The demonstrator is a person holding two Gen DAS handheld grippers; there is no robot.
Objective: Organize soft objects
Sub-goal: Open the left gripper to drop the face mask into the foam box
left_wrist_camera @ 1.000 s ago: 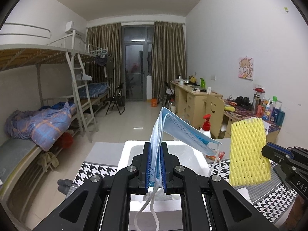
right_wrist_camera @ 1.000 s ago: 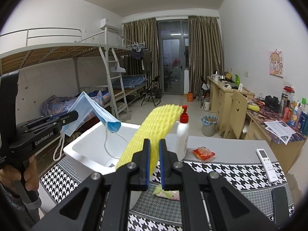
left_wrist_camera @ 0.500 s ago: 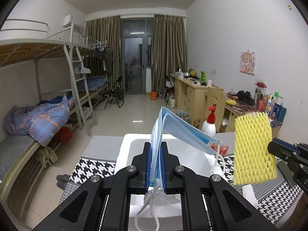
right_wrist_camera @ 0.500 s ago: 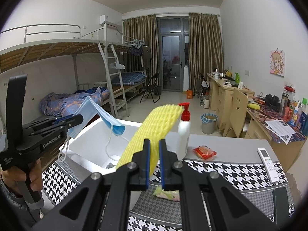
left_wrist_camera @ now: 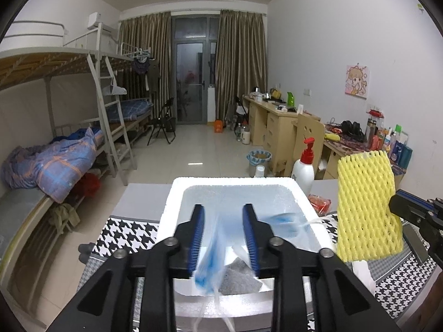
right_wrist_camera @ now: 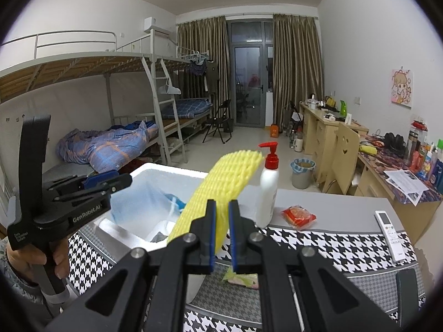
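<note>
The left gripper stands open over the foam box, and the blurred mask falls loose between its fingers. The right gripper is clenched on the yellow net, beside the box.

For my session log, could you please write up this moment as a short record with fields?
left gripper: open, over the foam box
face mask: blurred, dropping between the jaws into the box
foam box: white, open-topped, on the houndstooth cloth
right gripper: shut on the yellow foam net, beside the box
pump bottle: upright behind the net
red packet: on the table, right of the bottle
</note>
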